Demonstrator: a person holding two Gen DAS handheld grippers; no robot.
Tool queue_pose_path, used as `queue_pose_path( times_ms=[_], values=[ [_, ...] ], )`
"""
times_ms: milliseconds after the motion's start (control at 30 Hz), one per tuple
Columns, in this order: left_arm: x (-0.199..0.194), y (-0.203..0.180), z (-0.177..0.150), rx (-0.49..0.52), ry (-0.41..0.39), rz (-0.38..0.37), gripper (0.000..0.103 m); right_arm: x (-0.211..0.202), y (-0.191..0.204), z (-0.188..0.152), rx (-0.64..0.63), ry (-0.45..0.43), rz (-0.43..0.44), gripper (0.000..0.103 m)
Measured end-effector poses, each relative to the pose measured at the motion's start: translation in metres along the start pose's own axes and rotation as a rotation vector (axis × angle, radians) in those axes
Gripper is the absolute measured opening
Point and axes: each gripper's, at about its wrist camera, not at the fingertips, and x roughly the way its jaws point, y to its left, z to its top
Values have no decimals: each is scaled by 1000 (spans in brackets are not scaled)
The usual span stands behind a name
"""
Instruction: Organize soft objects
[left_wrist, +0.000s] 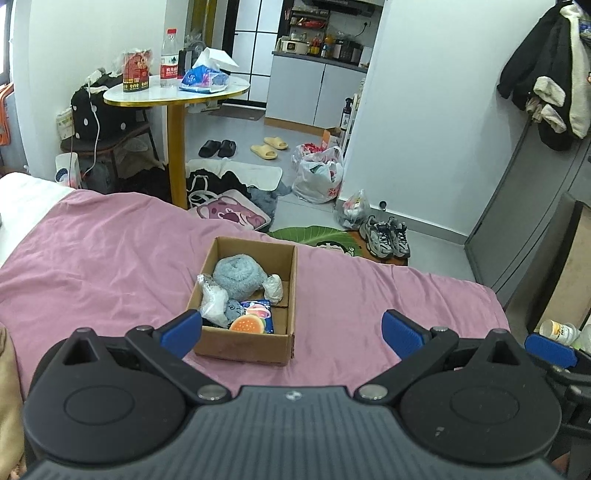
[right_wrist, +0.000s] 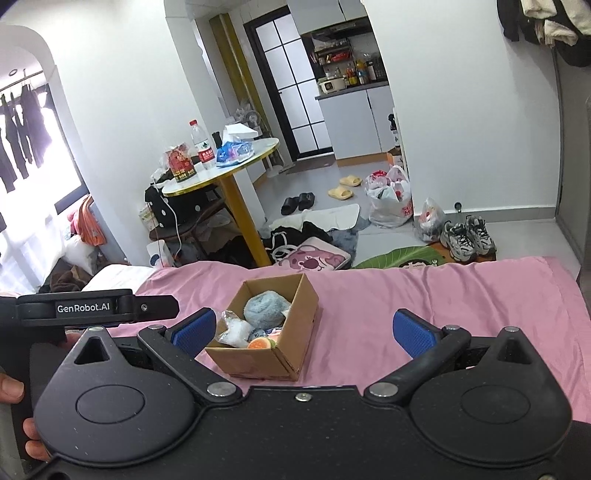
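Observation:
A brown cardboard box (left_wrist: 243, 345) (right_wrist: 295, 356) rests on the pink bedsheet (left_wrist: 92, 258) (right_wrist: 461, 295). Inside it lie a rolled grey-blue fluffy towel (left_wrist: 238, 277) (right_wrist: 264, 308), a clear bag of white stuffing (left_wrist: 212, 299) (right_wrist: 232, 328), a small wrapped white bundle (left_wrist: 273, 288), a burger-shaped squishy (left_wrist: 247, 325) (right_wrist: 260, 343) and a blue packet (left_wrist: 258, 308). My left gripper (left_wrist: 291, 332) hovers just short of the box, open with nothing held. My right gripper (right_wrist: 304, 332) is also open and empty, with the box between and beyond its blue fingertips (right_wrist: 410, 332).
A round white table on a yellow leg (left_wrist: 177, 92) (right_wrist: 221, 177) stands past the bed, carrying a water bottle (left_wrist: 169, 59), tissues and snacks. Clothes, slippers, plastic bags (left_wrist: 319, 173) and sneakers (left_wrist: 388, 236) litter the floor. A person's hand (right_wrist: 14, 387) holds the left gripper's handle at left.

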Motion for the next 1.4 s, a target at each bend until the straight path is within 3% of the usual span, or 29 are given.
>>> queue_pose_path(
  times_ms=[633,1400],
  values=[
    [-52,10,-23,66,-59,-29,103,-43,19,-11,-31,-20,-43,103],
    [-71,19,-26,99,-47,11,103,-44,38,-15,-36,16,-47,103]
  ],
)
